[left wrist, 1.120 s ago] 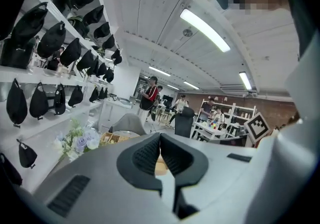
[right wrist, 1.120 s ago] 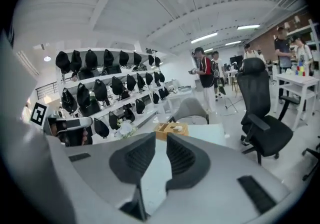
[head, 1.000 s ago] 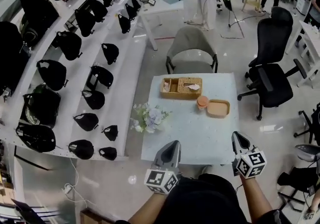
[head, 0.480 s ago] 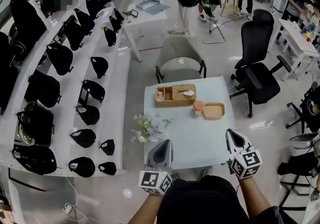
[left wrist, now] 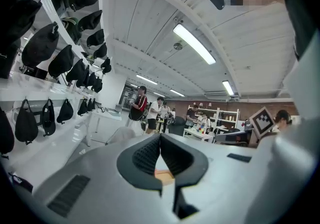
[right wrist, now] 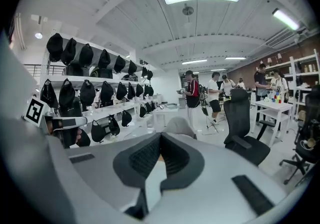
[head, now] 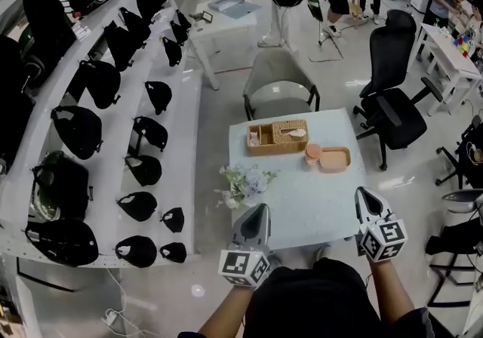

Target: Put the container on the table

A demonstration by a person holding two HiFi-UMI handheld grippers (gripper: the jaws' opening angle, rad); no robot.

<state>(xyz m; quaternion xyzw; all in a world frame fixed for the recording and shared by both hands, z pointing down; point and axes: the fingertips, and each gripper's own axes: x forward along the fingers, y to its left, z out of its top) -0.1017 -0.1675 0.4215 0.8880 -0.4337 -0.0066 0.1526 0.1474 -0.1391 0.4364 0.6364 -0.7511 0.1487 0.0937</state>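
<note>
The orange lidded container (head: 334,158) lies flat on the white table (head: 302,204), toward its far right, with a small round orange cup (head: 312,152) touching its left side. My left gripper (head: 260,210) hovers at the table's near left edge, and my right gripper (head: 361,193) at its near right edge. Both are well short of the container. In the left gripper view the left gripper (left wrist: 160,135) has its jaws together and holds nothing. The right gripper (right wrist: 160,135) looks the same in the right gripper view.
A wicker basket (head: 276,137) stands at the table's far side and a bunch of pale flowers (head: 243,182) at its left edge. A grey chair (head: 281,81) sits beyond the table, a black office chair (head: 392,95) to the right. Shelves of black bags (head: 98,125) line the left. People stand far back.
The view has swung a little and both grippers have shifted slightly with it near the table's front edge. Both sets of jaws stay together. Nothing on the table has moved.
</note>
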